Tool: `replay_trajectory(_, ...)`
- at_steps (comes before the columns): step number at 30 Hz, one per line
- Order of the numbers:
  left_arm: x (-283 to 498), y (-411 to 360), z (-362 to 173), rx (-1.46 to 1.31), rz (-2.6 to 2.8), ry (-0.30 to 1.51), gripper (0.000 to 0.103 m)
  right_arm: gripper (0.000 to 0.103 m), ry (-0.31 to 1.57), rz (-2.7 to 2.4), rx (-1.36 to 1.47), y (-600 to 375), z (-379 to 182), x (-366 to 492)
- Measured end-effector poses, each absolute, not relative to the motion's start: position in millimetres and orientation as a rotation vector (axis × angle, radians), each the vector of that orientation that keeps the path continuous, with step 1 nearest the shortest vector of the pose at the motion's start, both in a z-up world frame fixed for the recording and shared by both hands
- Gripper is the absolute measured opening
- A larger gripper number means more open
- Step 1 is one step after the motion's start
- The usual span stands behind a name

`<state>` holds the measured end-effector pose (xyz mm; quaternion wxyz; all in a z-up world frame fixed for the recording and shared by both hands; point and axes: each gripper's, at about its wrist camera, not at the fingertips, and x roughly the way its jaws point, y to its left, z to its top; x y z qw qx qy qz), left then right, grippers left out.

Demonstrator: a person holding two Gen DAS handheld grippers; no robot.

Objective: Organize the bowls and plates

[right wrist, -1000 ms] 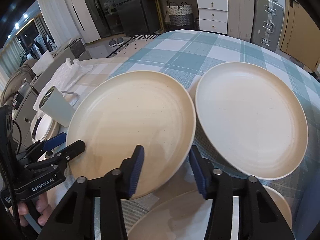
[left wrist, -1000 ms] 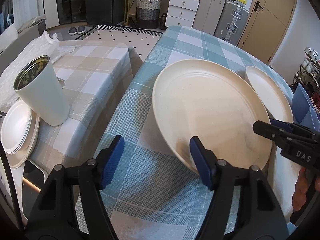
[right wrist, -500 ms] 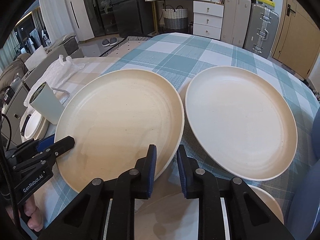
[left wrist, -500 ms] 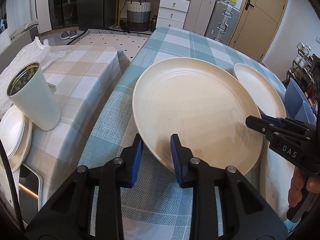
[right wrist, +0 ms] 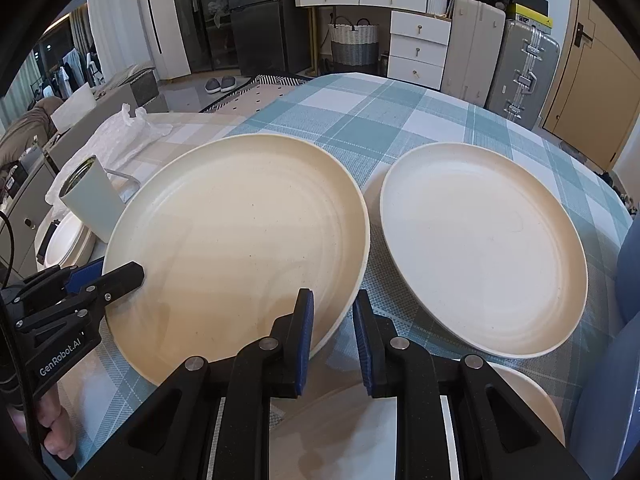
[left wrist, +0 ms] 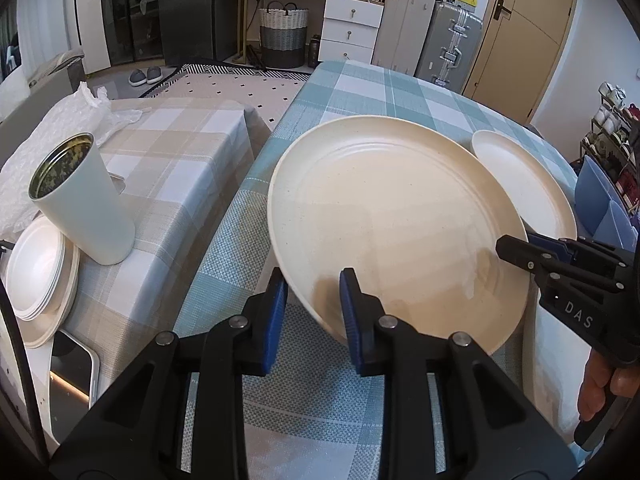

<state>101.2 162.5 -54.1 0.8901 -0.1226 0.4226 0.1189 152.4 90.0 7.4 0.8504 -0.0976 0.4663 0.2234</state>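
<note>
Both grippers pinch one large cream plate by opposite sides of its near rim: the left gripper and right gripper share its wide span. It sits tilted over the checked bench, beside a second plate, likely for stacking.

Far back: white drawers, woven basket on the floor, suitcases to the right, wooden door at far right. Dark cabinet at left, slippers beside patterned rug.
</note>
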Motion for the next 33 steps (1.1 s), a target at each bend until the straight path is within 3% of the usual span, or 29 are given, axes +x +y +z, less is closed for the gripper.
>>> replay_trajectory(33, 71, 90, 11, -0.164, 0.143, 0.793, 0.024, 0.02, 0.879, 0.379, -0.122, 29, 71, 105)
